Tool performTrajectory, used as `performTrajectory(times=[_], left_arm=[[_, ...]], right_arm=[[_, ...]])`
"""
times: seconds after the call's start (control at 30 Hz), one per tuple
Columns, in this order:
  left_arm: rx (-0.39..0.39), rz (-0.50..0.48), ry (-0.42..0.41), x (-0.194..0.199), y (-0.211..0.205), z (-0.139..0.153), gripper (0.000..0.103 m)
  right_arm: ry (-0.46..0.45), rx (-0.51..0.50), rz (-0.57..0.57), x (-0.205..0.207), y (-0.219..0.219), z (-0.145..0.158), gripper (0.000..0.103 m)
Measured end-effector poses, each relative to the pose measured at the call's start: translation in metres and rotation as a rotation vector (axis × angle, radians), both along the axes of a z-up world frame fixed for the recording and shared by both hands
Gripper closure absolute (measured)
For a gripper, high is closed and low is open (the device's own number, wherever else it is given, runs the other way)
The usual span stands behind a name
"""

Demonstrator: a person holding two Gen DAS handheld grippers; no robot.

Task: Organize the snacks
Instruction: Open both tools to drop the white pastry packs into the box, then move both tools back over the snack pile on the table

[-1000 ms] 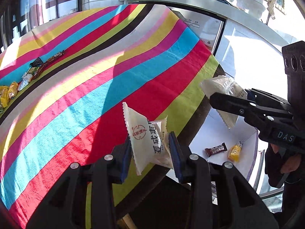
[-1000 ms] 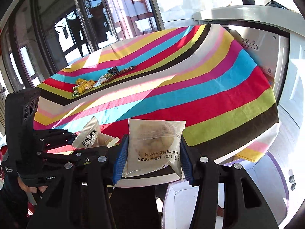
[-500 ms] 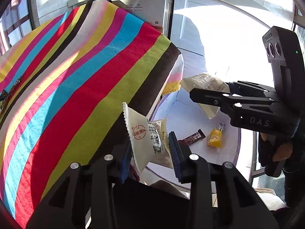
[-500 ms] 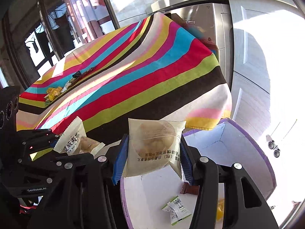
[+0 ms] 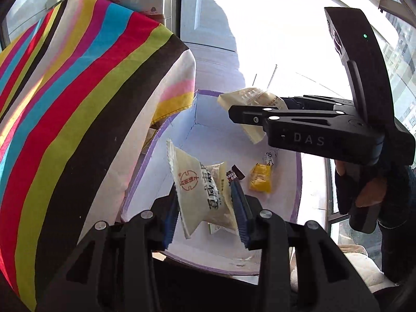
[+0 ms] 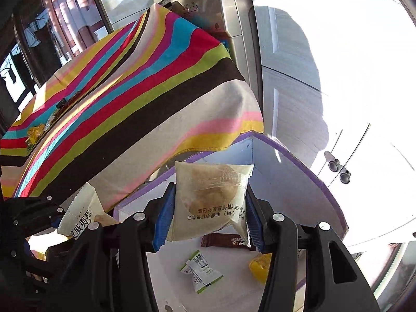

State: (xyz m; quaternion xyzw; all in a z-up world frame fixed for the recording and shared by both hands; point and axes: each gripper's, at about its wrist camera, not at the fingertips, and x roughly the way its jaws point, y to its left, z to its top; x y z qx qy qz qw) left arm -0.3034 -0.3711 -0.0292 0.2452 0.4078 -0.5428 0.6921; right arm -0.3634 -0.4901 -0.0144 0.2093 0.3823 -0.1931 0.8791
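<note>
Left hand-held gripper (image 5: pixel 206 205) pinching white pastry packet (image 5: pixel 200 189), jaws just easing apart; right hand-held gripper (image 6: pixel 208 213) pinching clear pastry packet (image 6: pixel 210 195). Purple-rimmed white box (image 5: pixel 221 137) directly beneath both, lower centre of frame; left packet lower, long axis upright.

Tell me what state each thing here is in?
Left tool: jaws just widened, cream packet between them.
Right tool: clamped on a pastry packet.
White box: open, holding a brown bar, yellow candy, green-white packet.
Striped cloth: draped over table edge.
</note>
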Motion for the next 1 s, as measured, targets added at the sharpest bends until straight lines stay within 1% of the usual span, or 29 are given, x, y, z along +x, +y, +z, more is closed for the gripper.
performTrajectory(times=[0.03,0.07,0.1,0.13,0.17,0.2,0.27,0.3,0.37,0.43,0.5,0.53,0.6,0.7,0.83,0.93,1.0], left_arm=[[-0.014,-0.011,0.015,-0.002,-0.001,-0.001,0.057],[-0.036,-0.024,0.032,-0.003,-0.001,-0.002,0.055],[-0.049,-0.037,0.044,-0.004,0.0,-0.002,0.041],[-0.049,-0.045,0.043,-0.006,0.001,-0.003,0.018],[-0.045,-0.042,0.023,-0.007,0.003,-0.003,0.012],[-0.043,-0.031,-0.007,-0.007,0.006,-0.002,0.01],[-0.036,-0.013,-0.054,-0.002,0.015,0.002,0.01],[-0.046,0.005,-0.07,0.002,0.023,0.006,0.01],[-0.077,0.064,-0.089,0.017,0.039,0.017,0.005],[-0.118,0.133,-0.087,0.035,0.062,0.031,0.005],[-0.163,0.214,-0.091,0.054,0.088,0.044,0.003],[-0.183,0.258,-0.097,0.064,0.103,0.05,0.003],[-0.197,0.346,-0.127,0.083,0.132,0.059,0.003],[-0.178,0.486,-0.184,0.116,0.178,0.061,0.003],[-0.177,0.687,-0.184,0.166,0.247,0.062,0.003],[-0.184,0.837,-0.187,0.203,0.301,0.065,0.003],[-0.165,0.938,-0.193,0.226,0.333,0.064,0.003]], right_arm=[[0.008,0.002,-0.011,-0.002,-0.003,-0.002,0.051],[0.021,0.001,-0.022,-0.002,-0.006,-0.003,0.048],[0.039,-0.006,-0.039,-0.002,-0.008,-0.004,0.036],[0.055,-0.017,-0.067,-0.002,-0.012,-0.005,0.031],[0.058,-0.02,-0.093,-0.002,-0.014,-0.004,0.026],[0.052,-0.009,-0.104,-0.002,-0.016,-0.004,0.026],[0.039,0.014,-0.103,0.002,-0.015,-0.003,0.026],[0.036,0.013,-0.099,0.005,-0.013,-0.001,0.026],[0.032,0.004,-0.076,0.013,-0.005,0.002,0.026],[0.02,-0.004,-0.041,0.024,0.008,0.008,0.026],[-0.014,-0.012,0.006,0.036,0.024,0.015,0.026],[-0.03,-0.015,0.038,0.042,0.034,0.02,0.026],[-0.056,-0.031,0.114,0.059,0.055,0.03,0.026],[-0.095,-0.07,0.243,0.088,0.095,0.048,0.026],[-0.122,-0.105,0.417,0.141,0.148,0.065,0.025],[-0.117,-0.096,0.524,0.189,0.185,0.068,0.024],[-0.113,-0.083,0.584,0.221,0.213,0.068,0.024]])
